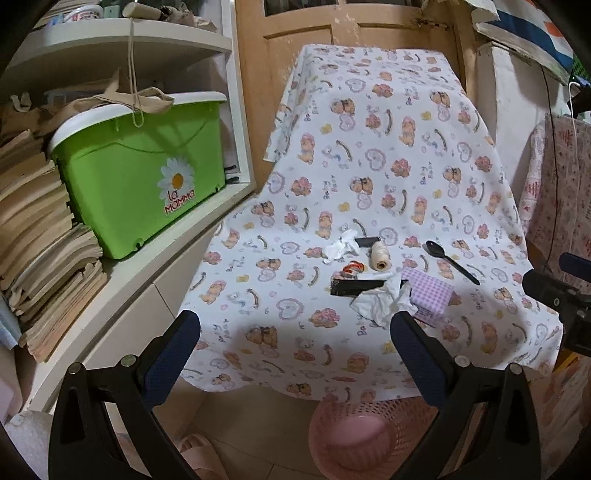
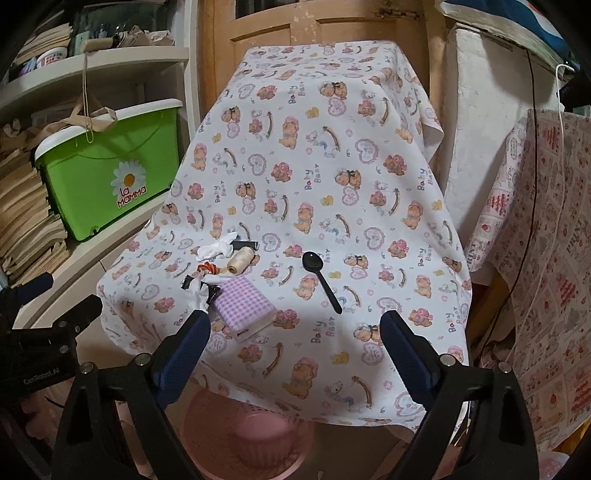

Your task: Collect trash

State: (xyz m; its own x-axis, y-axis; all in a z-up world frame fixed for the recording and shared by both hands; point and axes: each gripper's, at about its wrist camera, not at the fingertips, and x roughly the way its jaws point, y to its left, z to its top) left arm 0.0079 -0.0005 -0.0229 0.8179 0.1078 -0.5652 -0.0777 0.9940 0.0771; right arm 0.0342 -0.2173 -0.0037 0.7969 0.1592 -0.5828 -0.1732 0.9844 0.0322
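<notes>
On the bear-print tablecloth (image 1: 369, 147) lie two crumpled white tissues (image 1: 380, 301) (image 1: 341, 245), a black wrapper (image 1: 354, 287), a red-orange scrap (image 1: 351, 267), a twine spool (image 1: 380, 254), a black plastic spoon (image 1: 450, 262) and a purple checked box (image 1: 430, 295). A pink mesh basket (image 1: 354, 439) stands on the floor under the table's front edge. My left gripper (image 1: 295, 339) is open and empty, just short of the nearer tissue. My right gripper (image 2: 295, 338) is open and empty, near the checked box (image 2: 245, 304) and spoon (image 2: 321, 280). The basket also shows in the right wrist view (image 2: 251, 435).
A green lidded bin (image 1: 144, 177) sits on a white shelf at the left beside stacked papers (image 1: 40, 236). A wooden door (image 1: 351, 22) stands behind the table. A printed cloth (image 2: 546, 258) hangs at the right.
</notes>
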